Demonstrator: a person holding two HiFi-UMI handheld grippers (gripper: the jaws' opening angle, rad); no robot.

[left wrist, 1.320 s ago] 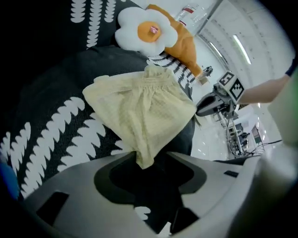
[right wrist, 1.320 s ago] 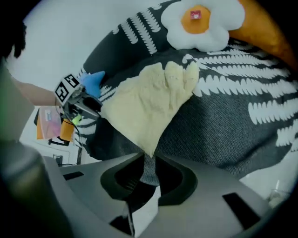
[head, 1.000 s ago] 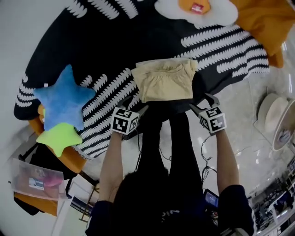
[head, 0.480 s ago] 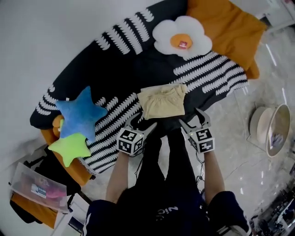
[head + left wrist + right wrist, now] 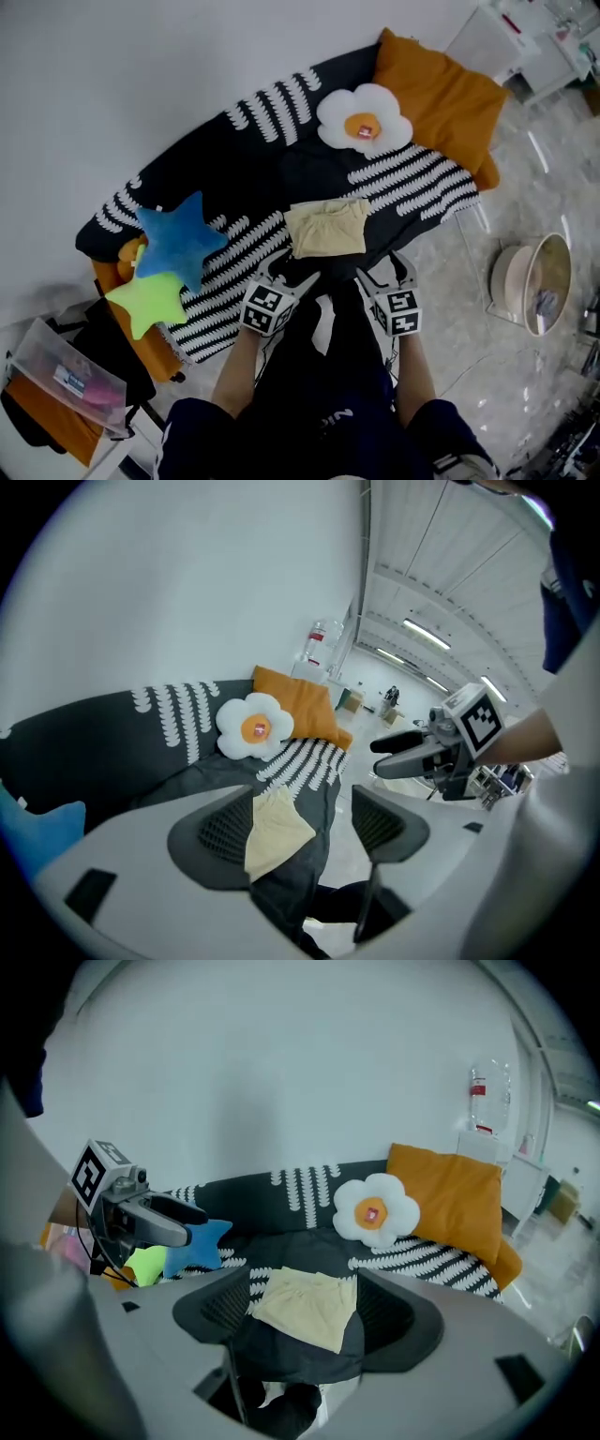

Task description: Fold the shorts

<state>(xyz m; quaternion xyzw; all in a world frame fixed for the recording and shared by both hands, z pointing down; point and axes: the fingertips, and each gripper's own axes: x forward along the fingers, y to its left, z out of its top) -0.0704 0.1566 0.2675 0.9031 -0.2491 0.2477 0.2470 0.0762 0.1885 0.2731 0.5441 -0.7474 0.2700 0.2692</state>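
Shorts [image 5: 326,230] folded on blanket [image 5: 309,178], part hidden behind left claw [image 5: 292,270] in its view; left claw apart, empty; right claw [image 5: 382,267] empty, just opening wider

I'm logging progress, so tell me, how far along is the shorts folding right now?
Done: the shorts lie folded into a compact rectangle on the dark striped blanket. In hand: nothing. The left gripper and right gripper hover short of the shorts, jaws apart and empty; the right jaws have just been opening. Left: seemingly no further fold, perhaps only a final tidy.
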